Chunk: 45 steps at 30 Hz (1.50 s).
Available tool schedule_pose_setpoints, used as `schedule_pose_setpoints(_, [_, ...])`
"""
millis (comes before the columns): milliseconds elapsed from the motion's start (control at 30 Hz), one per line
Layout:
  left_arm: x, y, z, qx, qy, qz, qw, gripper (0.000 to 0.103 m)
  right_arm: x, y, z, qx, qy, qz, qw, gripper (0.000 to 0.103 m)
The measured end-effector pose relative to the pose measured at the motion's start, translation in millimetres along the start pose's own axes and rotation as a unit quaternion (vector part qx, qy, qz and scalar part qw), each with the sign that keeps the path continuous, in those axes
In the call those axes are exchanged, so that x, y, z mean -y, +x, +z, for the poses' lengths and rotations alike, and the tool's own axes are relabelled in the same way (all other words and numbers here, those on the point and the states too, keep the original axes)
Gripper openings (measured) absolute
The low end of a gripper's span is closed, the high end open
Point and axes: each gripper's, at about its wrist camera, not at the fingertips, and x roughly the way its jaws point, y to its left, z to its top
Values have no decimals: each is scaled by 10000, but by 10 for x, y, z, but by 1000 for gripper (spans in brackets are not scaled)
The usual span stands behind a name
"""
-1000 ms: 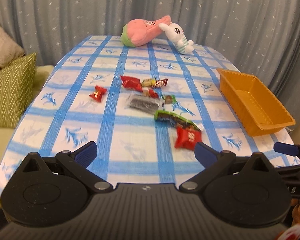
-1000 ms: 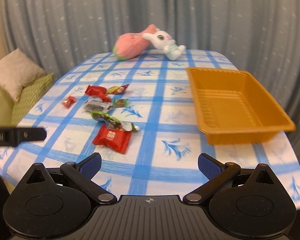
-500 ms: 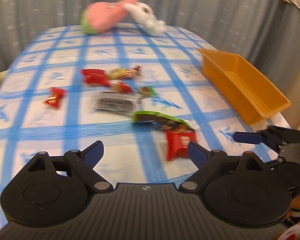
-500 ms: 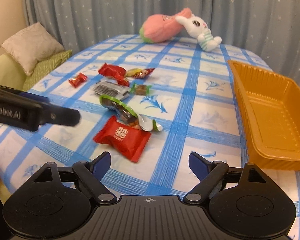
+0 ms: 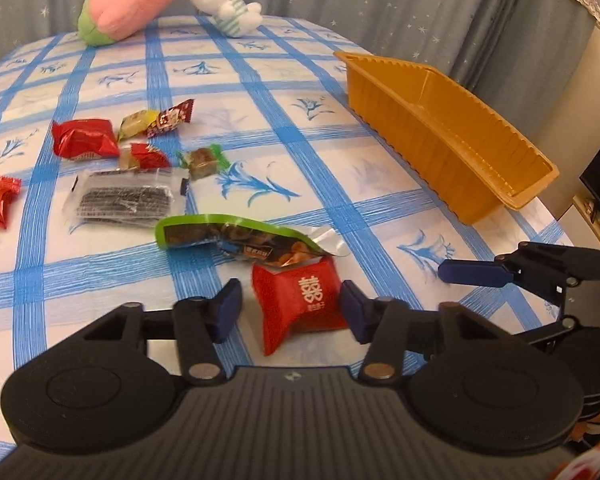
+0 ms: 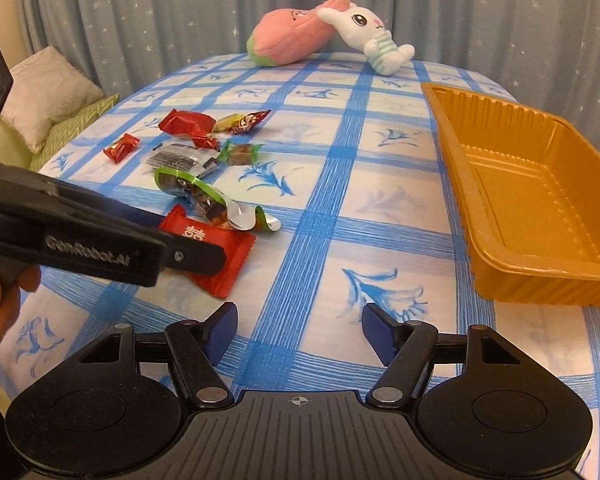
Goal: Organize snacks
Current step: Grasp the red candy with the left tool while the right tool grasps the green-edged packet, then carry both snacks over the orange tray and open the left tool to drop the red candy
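Crinkly red foil packet (image 5: 298,304)

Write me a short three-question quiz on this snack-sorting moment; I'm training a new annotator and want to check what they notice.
1. True or false: the orange tray already holds a snack.
2. Which snack lies between the left gripper fingers?
A. the green-edged packet
B. the red packet with the white emblem
C. the clear packet of dark sticks
3. Fill in: between the fingers of the right gripper there is only ____.

Key
1. False: it is empty.
2. B; the jaws are closing around it, and the left pad is still clear of it.
3. Tablecloth; these jaws are also closing.
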Motion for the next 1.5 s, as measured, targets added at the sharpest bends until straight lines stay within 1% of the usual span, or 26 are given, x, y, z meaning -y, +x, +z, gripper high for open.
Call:
schedule_pose_setpoints(33, [1,-1,1,-11,-12,-51,10000,34,-1,-5,-1,2,-1,-5,10000,70])
schedule_pose_setpoints(167, [0,-102,-14,63,14,37,10000,26,-6,-22,5,52,8,29,10000,70])
schedule_pose_setpoints(267, [-67,-252,-46,169,-13,277,9995,22,-43,-34,32,115,-61,95,9999,70])
schedule_pose_setpoints(333, [-162,-350,-65,250,-118,485,9984,20,-93,-39,63,186,-174,156,9996,70])
schedule_pose_setpoints(433, [-337,-480,-95,370,-343,775,9957,20,-199,-22,115,299,-446,296,9981,70])
schedule_pose_setpoints(567, [-586,-580,-130,487,-716,1067,9905,20,-381,59,210,474,-1058,379,9925,70])
schedule_pose_setpoints(667, [-683,-584,-158,494,-892,1110,9886,20,-468,163,292,608,-1445,381,9869,70])
schedule_pose_setpoints(800, [-696,-532,-177,476,-870,1126,9887,21,-524,365,417,593,-1769,435,9815,69])
schedule_pose_setpoints(833, [-688,-513,-191,440,-870,1122,9889,22,-527,410,441,573,-1834,452,9803,68])
schedule_pose_setpoints(933, [-701,-465,-216,373,-900,1104,9891,24,-558,558,514,455,-2029,503,9768,54])
schedule_pose_setpoints(1033, [-728,-434,-225,354,-935,1076,9892,27,-555,671,545,344,-2081,549,9760,50])
schedule_pose_setpoints(1067, [-738,-422,-227,351,-951,1068,9891,28,-555,697,546,308,-2095,563,9757,47])
schedule_pose_setpoints(1167, [-759,-396,-220,359,-1019,1016,9889,27,-567,703,527,342,-2108,609,9750,38])
schedule_pose_setpoints(1200, [-754,-388,-215,363,-1028,1005,9889,26,-581,705,524,354,-2150,603,9741,36])
schedule_pose_setpoints(1267, [-742,-386,-206,392,-1043,979,9889,23,-602,687,518,384,-2170,603,9735,28])
schedule_pose_setpoints(1333, [-713,-395,-198,430,-1036,954,9891,19,-609,676,516,395,-2152,613,9738,25])
schedule_pose_setpoints(1367, [-697,-399,-192,445,-1030,967,9890,19,-611,661,516,415,-2136,622,9740,23])
schedule_pose_setpoints(1500, [-625,-423,-165,500,-977,1013,9888,18,-590,595,524,454,-1934,641,9780,23])
